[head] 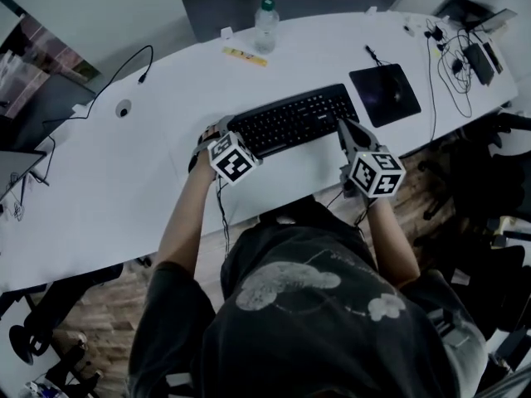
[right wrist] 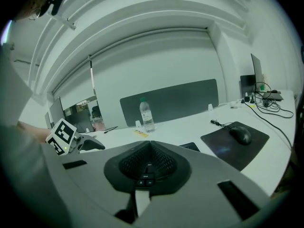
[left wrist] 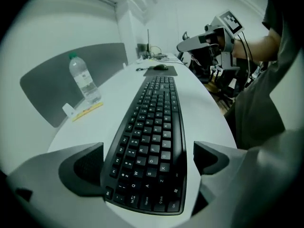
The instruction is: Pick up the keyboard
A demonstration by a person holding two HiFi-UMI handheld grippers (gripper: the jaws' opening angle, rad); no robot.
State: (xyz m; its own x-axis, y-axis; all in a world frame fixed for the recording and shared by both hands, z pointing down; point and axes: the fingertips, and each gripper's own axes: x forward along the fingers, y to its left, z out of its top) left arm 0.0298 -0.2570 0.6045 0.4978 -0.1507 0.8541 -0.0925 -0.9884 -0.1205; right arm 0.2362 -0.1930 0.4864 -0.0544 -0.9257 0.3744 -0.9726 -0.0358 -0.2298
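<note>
- Shoulders of a person (head: 307,305) in a dark printed shirt fill the bottom of the head view, both arms reaching up-frame to a white table (head: 124,172).
- At frame centre lies the keyboard (head: 290,120), black and full-width, flat on the table and slanting up toward the right. A mouse pad (head: 384,94) sits just beside its right end, and a water bottle (head: 265,25) stands well apart near the top edge.
- The left gripper (left wrist: 148,158) straddles the keyboard's left end with its jaws spread, one at the back edge and one at the front. The back-edge jaw sits close against the casing, while a sliver of table shows beside the other. No squeeze is applied yet.
- The right gripper (head: 343,127) points at the keyboard's right end. In its own view the jaws are pressed together, and what look like a few keys show in the slit beneath them. It appears to hold nothing, though that view is too crowded to be sure.
- The keyboard is likely light and stiff, a long plastic board with smooth edges that could slip.
- Gripped at one end only, it would probably sag and twist.
- The sounder hold seems to be across the front and back edges near each end, on the casing rather than the keycaps, and lifted level.
</note>
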